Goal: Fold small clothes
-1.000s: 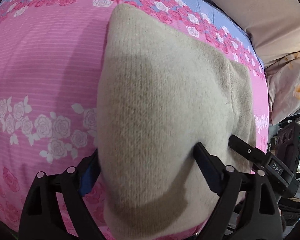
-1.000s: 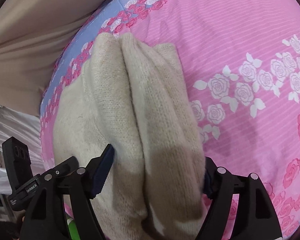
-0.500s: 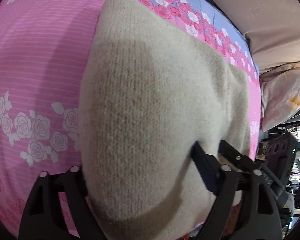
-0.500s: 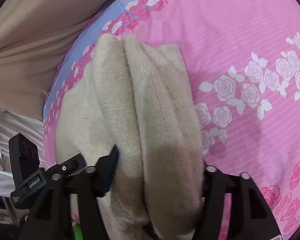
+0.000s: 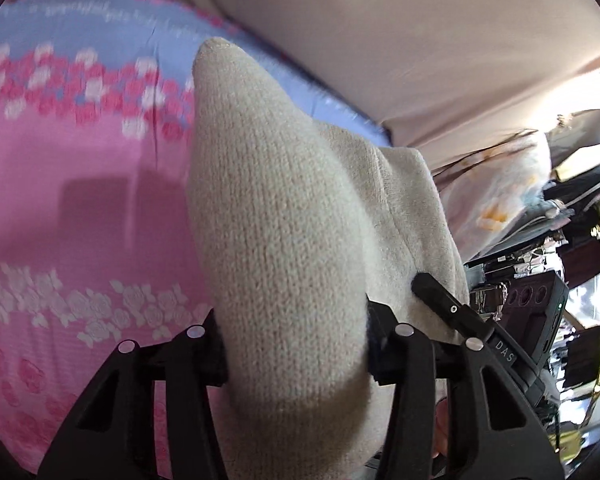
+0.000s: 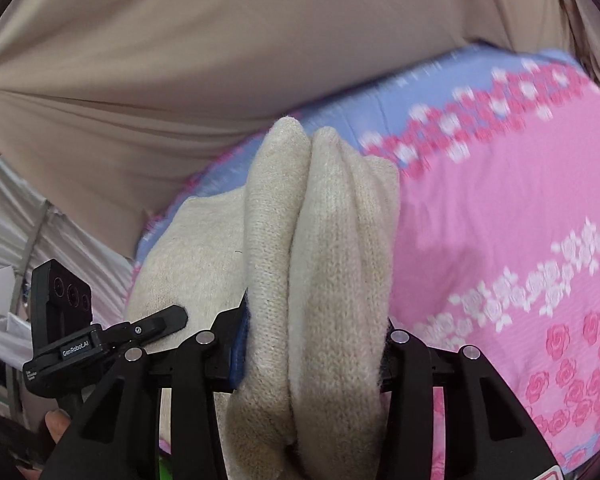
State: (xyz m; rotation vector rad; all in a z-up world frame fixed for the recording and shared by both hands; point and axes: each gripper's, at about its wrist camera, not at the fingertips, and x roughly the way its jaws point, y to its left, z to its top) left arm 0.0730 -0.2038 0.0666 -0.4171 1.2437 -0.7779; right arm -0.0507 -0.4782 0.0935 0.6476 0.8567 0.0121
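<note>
One beige knitted garment [image 5: 284, 240] is clamped by two grippers, left gripper [image 5: 296, 348] and right gripper [image 6: 312, 348], above one pink floral bedsheet [image 5: 80, 220].

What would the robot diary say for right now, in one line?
step: folding | left gripper: shut on beige knit garment | right gripper: shut on beige knit garment | surface: pink rose bedsheet
</note>
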